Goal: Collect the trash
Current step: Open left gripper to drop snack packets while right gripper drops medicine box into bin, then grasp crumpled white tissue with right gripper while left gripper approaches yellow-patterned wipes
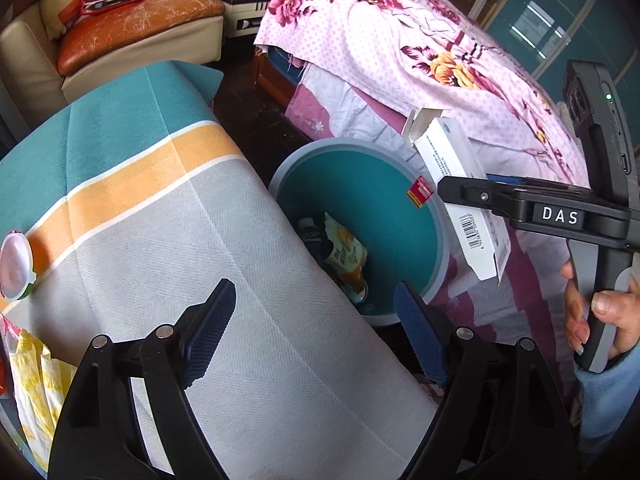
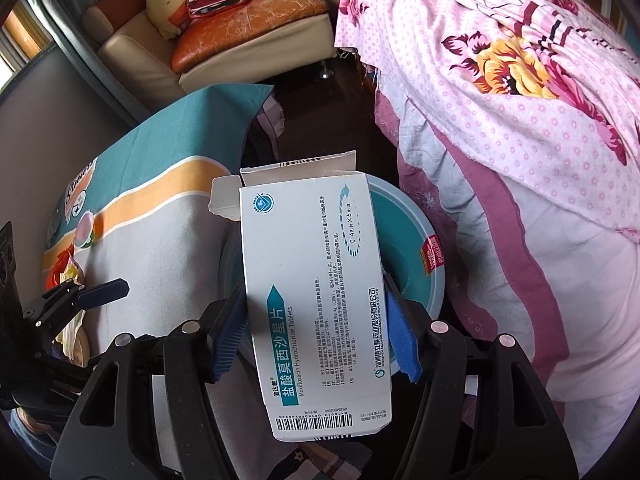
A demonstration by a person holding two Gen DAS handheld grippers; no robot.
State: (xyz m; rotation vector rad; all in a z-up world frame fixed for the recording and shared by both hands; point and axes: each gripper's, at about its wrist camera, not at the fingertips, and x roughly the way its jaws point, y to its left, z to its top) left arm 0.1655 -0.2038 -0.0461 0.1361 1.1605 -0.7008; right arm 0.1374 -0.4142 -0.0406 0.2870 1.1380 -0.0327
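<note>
A teal bin [image 1: 384,208] with a grey rim stands on the floor between the table and the bed, with several wrappers inside [image 1: 344,256]. My right gripper [image 2: 316,320] is shut on a white medicine box [image 2: 316,296] with its top flap open, and holds it above the bin [image 2: 412,256]. In the left wrist view the box [image 1: 460,196] hangs over the bin's right rim. My left gripper [image 1: 316,328] is open and empty above the table edge, near the bin. It also shows in the right wrist view [image 2: 100,292].
The table has a teal, orange and grey cloth [image 1: 168,216]. A small sealed cup [image 1: 16,264] and yellow wrappers [image 1: 36,380] lie at its left. A bed with floral covers [image 1: 420,60] is on the right, a sofa [image 1: 132,28] behind.
</note>
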